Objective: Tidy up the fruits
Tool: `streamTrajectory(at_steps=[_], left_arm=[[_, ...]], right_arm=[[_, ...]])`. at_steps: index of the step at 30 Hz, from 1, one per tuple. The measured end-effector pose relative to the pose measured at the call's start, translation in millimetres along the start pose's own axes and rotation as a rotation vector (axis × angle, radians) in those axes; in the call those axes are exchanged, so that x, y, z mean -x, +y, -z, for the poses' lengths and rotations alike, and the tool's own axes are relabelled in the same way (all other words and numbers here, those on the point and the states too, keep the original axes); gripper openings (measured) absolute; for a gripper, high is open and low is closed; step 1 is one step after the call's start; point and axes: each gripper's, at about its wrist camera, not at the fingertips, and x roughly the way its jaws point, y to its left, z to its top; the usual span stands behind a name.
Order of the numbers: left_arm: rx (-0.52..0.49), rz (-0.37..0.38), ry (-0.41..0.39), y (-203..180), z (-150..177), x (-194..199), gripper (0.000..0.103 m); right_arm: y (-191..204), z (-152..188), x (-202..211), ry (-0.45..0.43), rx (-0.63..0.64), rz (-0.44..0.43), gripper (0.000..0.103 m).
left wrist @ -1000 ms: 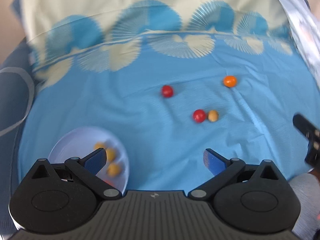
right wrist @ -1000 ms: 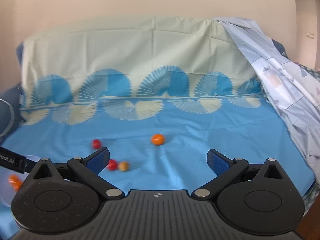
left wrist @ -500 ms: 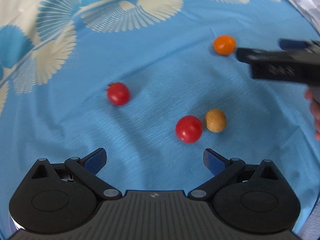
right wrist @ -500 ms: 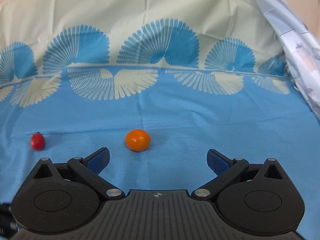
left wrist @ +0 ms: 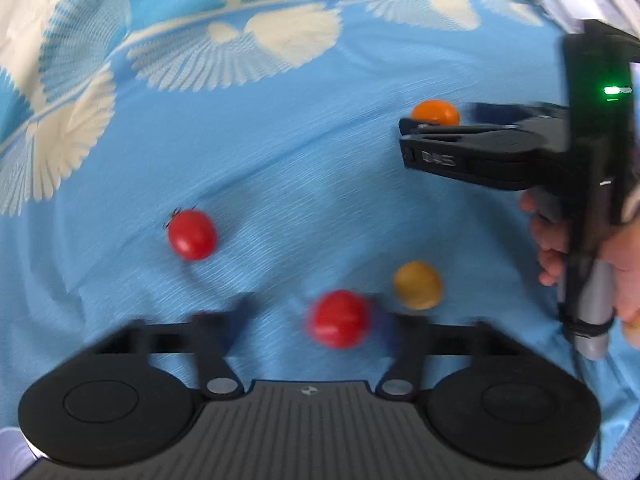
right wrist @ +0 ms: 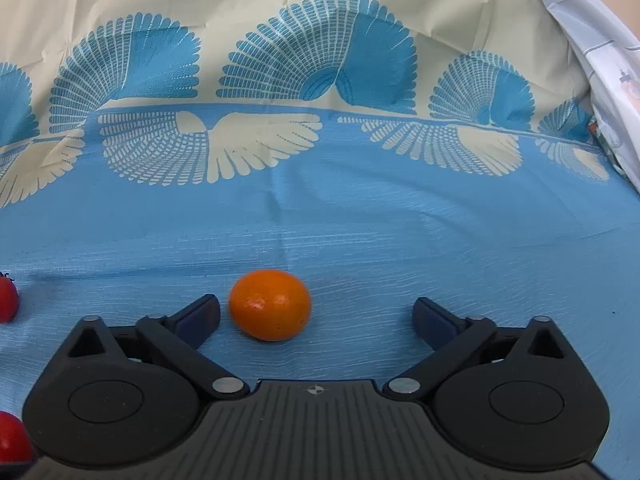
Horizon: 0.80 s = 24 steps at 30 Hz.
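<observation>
On the blue cloth [left wrist: 280, 160] lie two red tomatoes, a yellow-brown fruit [left wrist: 417, 285] and an orange fruit [right wrist: 270, 305]. My left gripper [left wrist: 314, 314] is blurred, its jaws closing around the nearer red tomato [left wrist: 338, 318]. The right pad is at the tomato and a gap shows on the left. The other red tomato [left wrist: 192, 234] lies further left. My right gripper [right wrist: 316, 318] is closing with the orange fruit between its fingers, nearer the left one and untouched. In the left wrist view the right gripper [left wrist: 406, 136] reaches in from the right, with the orange fruit [left wrist: 435, 113] behind its tips.
A person's hand [left wrist: 560, 248] holds the right gripper's handle at the right edge. The cream and blue fan-patterned cloth [right wrist: 320, 20] rises behind the fruits. A pale printed sheet [right wrist: 600, 40] hangs at the far right. Red tomatoes [right wrist: 6, 298] show at the left edge of the right wrist view.
Both grippers have come down and forward, close to the fruits. The left jaws have narrowed around a red tomato, the right jaws around the orange fruit. The right gripper now reaches further into the left wrist view.
</observation>
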Motion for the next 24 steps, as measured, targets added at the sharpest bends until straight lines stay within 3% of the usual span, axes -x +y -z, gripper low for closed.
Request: streamTrajectory(at_steps=[1,2,4,7,13,20,24], left_arm=[[-0.025,-0.018,-0.005,-6,-1,4,0.032],[-0.040,-0.031,-0.019,-10,-2,7,0.032],[-0.050,-0.052,-0.024,-15,-3,13,0.032],[0.024,-0.061,-0.015,-8,-3,32,0.032],[0.200,-0.116,0.024,15,11,95,0.032],[0.305,-0.125,0.068,28,53,174,0.032],[0.340,-0.136,0.009,33,84,226,0.032]], right_arm=[[2,-1,3,-0.006,0.031,-0.008,0.047],[5,-1,5,-0.006,0.063,-0.004,0.038],[3,1,8,-0.011,0.052,-0.015,0.038],[-4,-5,26,-0.027,0.035,0.012,0.038],[-14,-16,118,-0.123,0.010,-0.022,0.038],[8,2,245,-0.080,-0.029,-0.188,0.038],[29,9,316,-0.084,-0.039,-0.296,0.038]])
